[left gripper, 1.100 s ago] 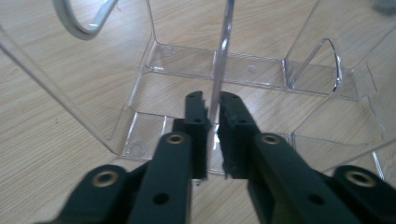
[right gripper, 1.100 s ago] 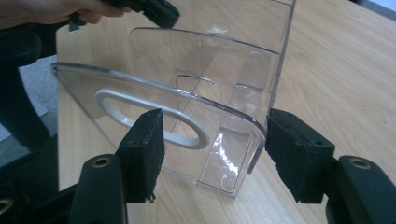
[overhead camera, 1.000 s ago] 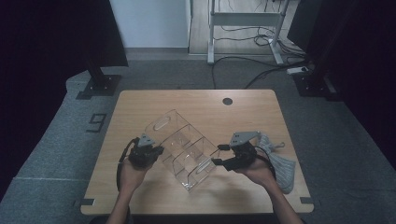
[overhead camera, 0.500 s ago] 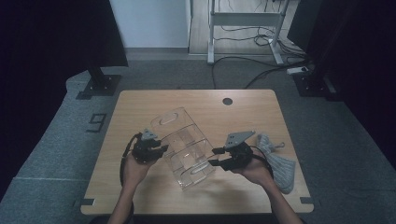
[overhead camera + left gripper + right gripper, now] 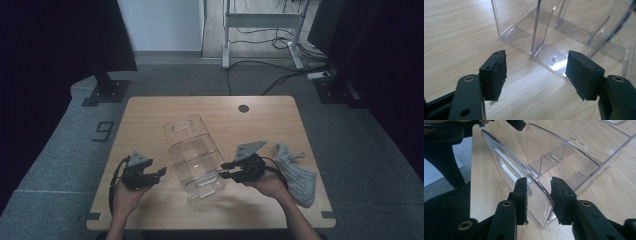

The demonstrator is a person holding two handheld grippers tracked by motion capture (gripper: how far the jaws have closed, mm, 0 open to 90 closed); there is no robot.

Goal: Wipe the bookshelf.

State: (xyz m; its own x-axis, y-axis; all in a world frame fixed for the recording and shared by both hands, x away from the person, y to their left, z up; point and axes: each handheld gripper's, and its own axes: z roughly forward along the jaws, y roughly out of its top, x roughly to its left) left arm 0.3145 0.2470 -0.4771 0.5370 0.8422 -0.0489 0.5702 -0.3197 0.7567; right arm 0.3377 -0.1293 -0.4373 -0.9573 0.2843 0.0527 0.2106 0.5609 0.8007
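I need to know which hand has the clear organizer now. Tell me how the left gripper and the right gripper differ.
The left gripper stands open and apart from the clear organizer, its jaws having just been opening with nothing between them. The right gripper straddles the organizer's near end wall, its jaws having just been closing around that wall, though a gap shows beside each pad. Both have black padded jaws and sit low over the wooden table.

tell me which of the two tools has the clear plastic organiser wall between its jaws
The right tool: its jaws straddle the clear plastic organiser wall, while the left tool stands open, apart from it.
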